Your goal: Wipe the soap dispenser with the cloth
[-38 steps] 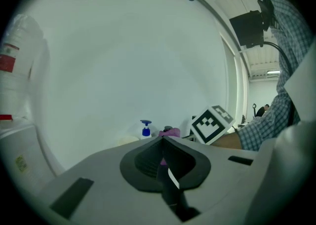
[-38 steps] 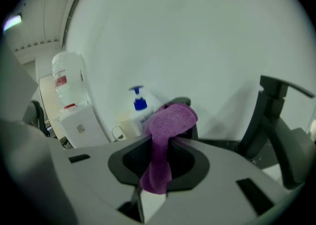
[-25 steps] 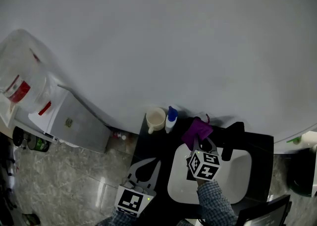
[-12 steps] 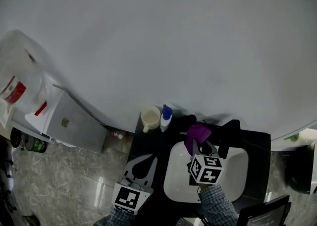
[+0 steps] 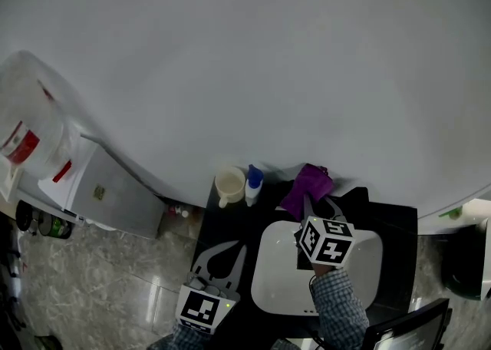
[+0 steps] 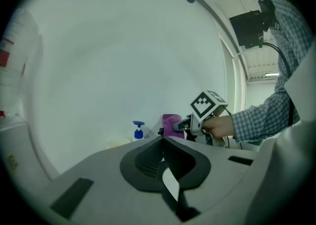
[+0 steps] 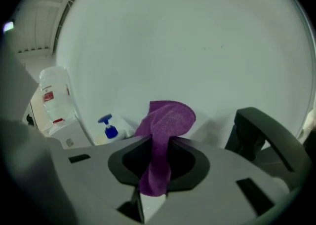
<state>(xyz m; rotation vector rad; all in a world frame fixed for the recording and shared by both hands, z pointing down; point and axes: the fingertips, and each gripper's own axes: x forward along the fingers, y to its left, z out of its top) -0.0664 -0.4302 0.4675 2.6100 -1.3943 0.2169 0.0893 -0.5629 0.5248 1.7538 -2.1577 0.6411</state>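
Observation:
The soap dispenser point(image 5: 254, 184), a white bottle with a blue pump, stands on the black counter point(image 5: 230, 226) against the wall; it also shows in the left gripper view point(image 6: 138, 131) and the right gripper view point(image 7: 108, 129). My right gripper point(image 5: 311, 204) point(image 7: 160, 142) is shut on a purple cloth point(image 5: 307, 185) point(image 7: 165, 120) point(image 6: 171, 123), held up over the back of the sink, to the right of the dispenser and apart from it. My left gripper point(image 5: 229, 249) point(image 6: 163, 142) is shut and holds nothing, low at the counter's front left.
A cream cup point(image 5: 229, 185) stands just left of the dispenser. A white sink basin point(image 5: 276, 279) lies under the right gripper, with a black faucet point(image 7: 256, 130) behind it. A water jug point(image 5: 27, 130) and a grey cabinet point(image 5: 107, 195) stand at the left.
The right gripper has lifted the cloth up and back toward the wall. The left gripper has hardly moved.

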